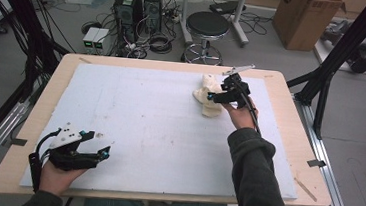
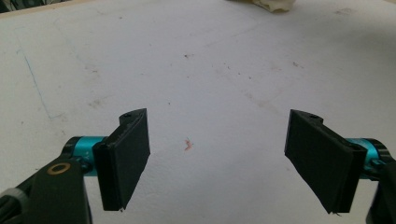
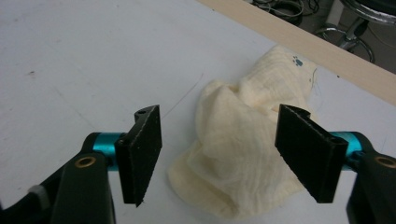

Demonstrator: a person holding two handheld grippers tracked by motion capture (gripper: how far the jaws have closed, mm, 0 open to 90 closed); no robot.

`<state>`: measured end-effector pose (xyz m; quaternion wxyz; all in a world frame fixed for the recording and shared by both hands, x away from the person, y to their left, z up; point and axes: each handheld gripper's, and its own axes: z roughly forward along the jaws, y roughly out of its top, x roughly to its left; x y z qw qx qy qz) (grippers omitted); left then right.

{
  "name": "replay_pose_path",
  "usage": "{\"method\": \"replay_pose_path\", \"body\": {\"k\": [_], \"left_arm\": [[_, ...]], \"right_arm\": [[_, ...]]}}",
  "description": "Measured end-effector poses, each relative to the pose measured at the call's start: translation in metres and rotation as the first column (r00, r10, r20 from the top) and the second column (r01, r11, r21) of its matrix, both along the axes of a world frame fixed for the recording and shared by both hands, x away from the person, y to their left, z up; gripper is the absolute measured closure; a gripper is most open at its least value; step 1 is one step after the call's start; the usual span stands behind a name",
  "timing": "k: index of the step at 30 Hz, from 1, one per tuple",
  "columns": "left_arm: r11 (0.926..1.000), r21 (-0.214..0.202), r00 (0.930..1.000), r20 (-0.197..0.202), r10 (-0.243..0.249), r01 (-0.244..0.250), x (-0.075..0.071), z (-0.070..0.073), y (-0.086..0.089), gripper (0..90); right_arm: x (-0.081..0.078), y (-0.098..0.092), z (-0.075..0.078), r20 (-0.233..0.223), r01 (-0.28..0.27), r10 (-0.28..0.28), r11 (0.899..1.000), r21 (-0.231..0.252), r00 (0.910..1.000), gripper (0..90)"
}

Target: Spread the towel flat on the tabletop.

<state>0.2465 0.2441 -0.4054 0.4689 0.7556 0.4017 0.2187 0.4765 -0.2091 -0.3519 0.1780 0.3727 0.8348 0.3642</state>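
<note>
A crumpled cream cloth (image 1: 206,102) lies on the white foam board (image 1: 158,131) at the far right. In the right gripper view the cloth (image 3: 238,154) bears a small blue paw print and sits bunched between the two black jaws. My right gripper (image 1: 214,96) hovers just over it with jaws apart, and the pads (image 3: 140,154) stand clear of the fabric. My left gripper (image 1: 98,143) rests in a hand at the near left corner of the board. Its jaws (image 2: 219,158) are wide open over bare board with nothing between them.
The board lies on a wooden table (image 1: 46,96) and nearly covers it. Beyond the far edge stand a black stool (image 1: 206,27), computer towers (image 1: 129,5) with tangled cables, and a cardboard box (image 1: 304,18). Black frame struts (image 1: 346,47) rise at the right.
</note>
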Motion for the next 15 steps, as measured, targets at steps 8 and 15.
{"method": "replay_pose_path", "body": {"k": [8,15], "left_arm": [[1.0,-0.002,1.0,-0.005,0.003,-0.003,0.001,-0.001,0.001,22.6],[1.0,-0.003,1.0,-0.001,0.001,-0.001,0.001,-0.001,0.002,22.6]], "right_arm": [[0.015,0.008,-0.022,-0.037,0.035,-0.037,0.999,-0.041,0.9986,36.7],[0.023,0.014,-0.037,-0.071,0.069,-0.074,0.995,-0.07,0.9947,41.5]]}}
